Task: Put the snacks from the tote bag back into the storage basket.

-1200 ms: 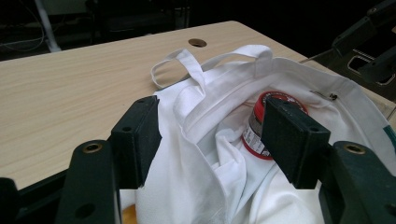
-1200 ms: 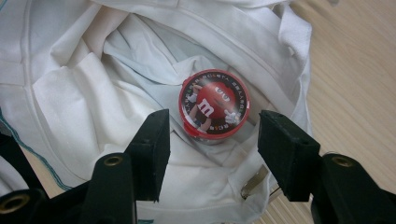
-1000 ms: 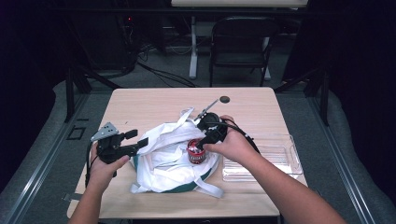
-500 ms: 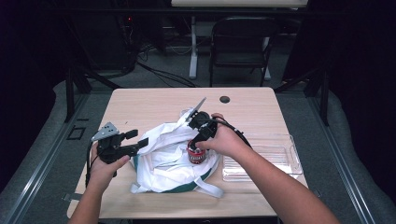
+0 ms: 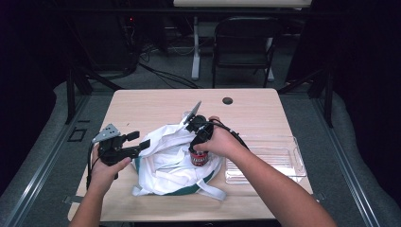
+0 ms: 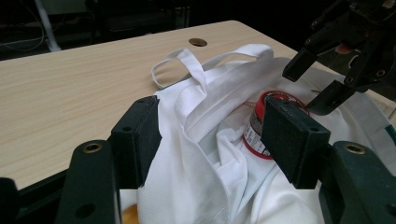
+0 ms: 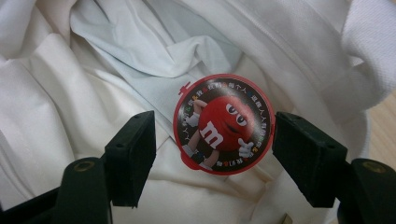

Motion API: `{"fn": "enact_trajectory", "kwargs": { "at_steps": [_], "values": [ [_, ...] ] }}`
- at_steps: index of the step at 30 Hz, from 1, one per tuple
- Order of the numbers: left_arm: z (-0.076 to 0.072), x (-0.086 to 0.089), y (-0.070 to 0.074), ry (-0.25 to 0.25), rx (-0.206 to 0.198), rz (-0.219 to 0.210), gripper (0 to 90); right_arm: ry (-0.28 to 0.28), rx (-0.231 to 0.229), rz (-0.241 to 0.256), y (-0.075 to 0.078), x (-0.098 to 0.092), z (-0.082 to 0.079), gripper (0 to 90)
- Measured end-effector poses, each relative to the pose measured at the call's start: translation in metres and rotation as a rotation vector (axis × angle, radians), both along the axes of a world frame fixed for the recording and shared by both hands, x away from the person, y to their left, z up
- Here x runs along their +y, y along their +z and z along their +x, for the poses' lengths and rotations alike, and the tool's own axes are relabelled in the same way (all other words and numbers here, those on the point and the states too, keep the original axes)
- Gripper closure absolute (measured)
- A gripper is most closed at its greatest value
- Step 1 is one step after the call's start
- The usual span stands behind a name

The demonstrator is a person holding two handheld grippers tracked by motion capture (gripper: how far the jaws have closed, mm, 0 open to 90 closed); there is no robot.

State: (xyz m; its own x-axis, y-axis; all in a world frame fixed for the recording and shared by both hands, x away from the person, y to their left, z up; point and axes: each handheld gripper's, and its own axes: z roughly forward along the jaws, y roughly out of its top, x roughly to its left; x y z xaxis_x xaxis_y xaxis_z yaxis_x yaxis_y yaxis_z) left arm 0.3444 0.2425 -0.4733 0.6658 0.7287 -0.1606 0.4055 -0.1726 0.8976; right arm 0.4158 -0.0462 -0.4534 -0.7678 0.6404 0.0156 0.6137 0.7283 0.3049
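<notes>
A white cloth tote bag (image 5: pixel 163 163) lies crumpled at the table's middle. Inside it stands a red M&M's can (image 5: pixel 199 159), lid up. My right gripper (image 5: pixel 195 143) points down over the can and is open. In the right gripper view its jaws flank the round lid (image 7: pixel 223 123) without touching it, with bag cloth (image 7: pixel 70 70) all around. My left gripper (image 5: pixel 140 140) is at the bag's left rim, open. In the left gripper view, folds of the bag (image 6: pixel 205 93) lie between its jaws, and the can (image 6: pixel 258 128) and right gripper (image 6: pixel 315 81) show beyond.
The bag rests on a light wooden table (image 5: pixel 151 104) that has a cable hole (image 5: pixel 227 100) near its far edge. To the right of the bag is a clear plastic tray (image 5: pixel 279 158). Beyond the table stands a black chair (image 5: pixel 241 42).
My right gripper has shifted left and tipped down over the can. The left gripper and the bag have hardly moved.
</notes>
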Motion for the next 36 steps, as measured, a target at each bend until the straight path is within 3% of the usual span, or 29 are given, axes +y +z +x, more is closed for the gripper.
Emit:
{"fn": "enact_trajectory", "kwargs": {
  "at_steps": [15,29,36],
  "values": [
    [0.0,0.0,0.0,-0.002,0.004,-0.002,37.4,-0.013,0.043,-0.03,-0.017,0.002,0.008,30.2],
    [0.001,0.001,0.0,0.002,0.006,-0.003,37.4,-0.034,0.031,-0.015,-0.021,0.003,0.013,27.6],
    [0.001,0.001,0.0,0.002,0.008,0.001,37.4,-0.035,0.038,-0.041,-0.026,0.006,0.013,25.2]
  ]
}}
